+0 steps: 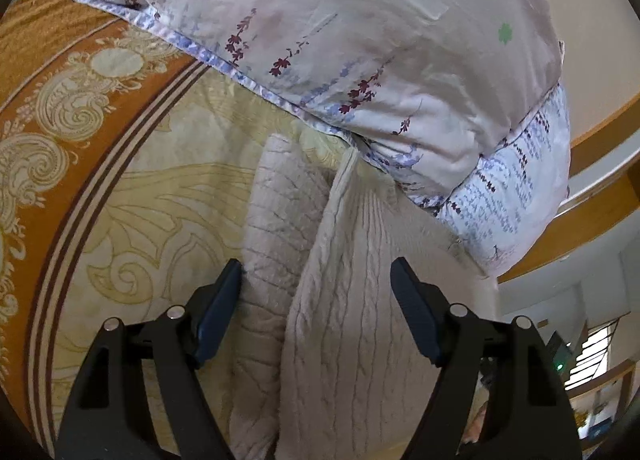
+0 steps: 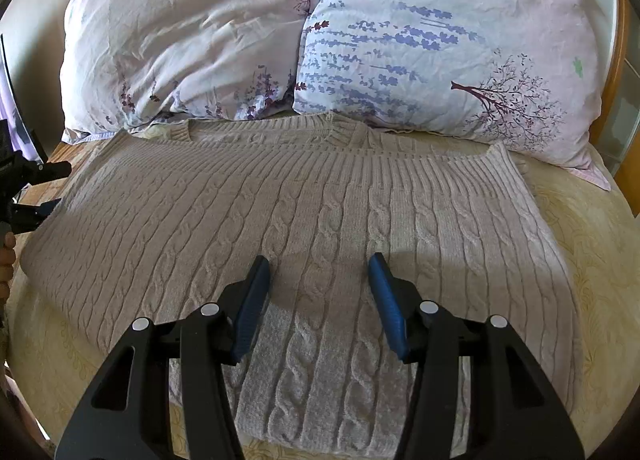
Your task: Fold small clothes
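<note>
Item: cable-knit sweater (image 2: 304, 211), pale beige-pink. Lies flat across the bed, its ribbed edge up against the two pillows, a narrower knit panel reaching down toward the near edge. In the left wrist view its side edge stands up in a thick fold (image 1: 332, 260) off the blanket.

Left gripper (image 1: 316, 308): jaws wide, straddling the raised fold; nothing held. Whether the pads touch the knit cannot be told from this angle.

Right gripper (image 2: 318, 300): jaws wide, low over the centre of the sweater, above the near panel; nothing held.

Risks, as judged:
- Bulky knit. A closing pinch may take only the top layer, so the fold would open when lifted.
- Loose cable stitches may snag on a pad edge and pull a loop.
- Soft bedding gives way beneath. Pressing down could drag the blanket into the grasp along with the sweater.
- Pillows sit touching the far edge. A fold carried that way could ride up on them and land crooked.

Surface: bed under a cream blanket (image 1: 160, 219) with gold scrollwork and an orange striped border.

Pillows: one pale pink floral pillow (image 2: 184, 35); one lavender-print pillow (image 2: 448, 43), side by side.

Room: wooden bed frame (image 1: 600, 139) behind the pillows, plain pale wall, a window at the lower right of the left wrist view.
</note>
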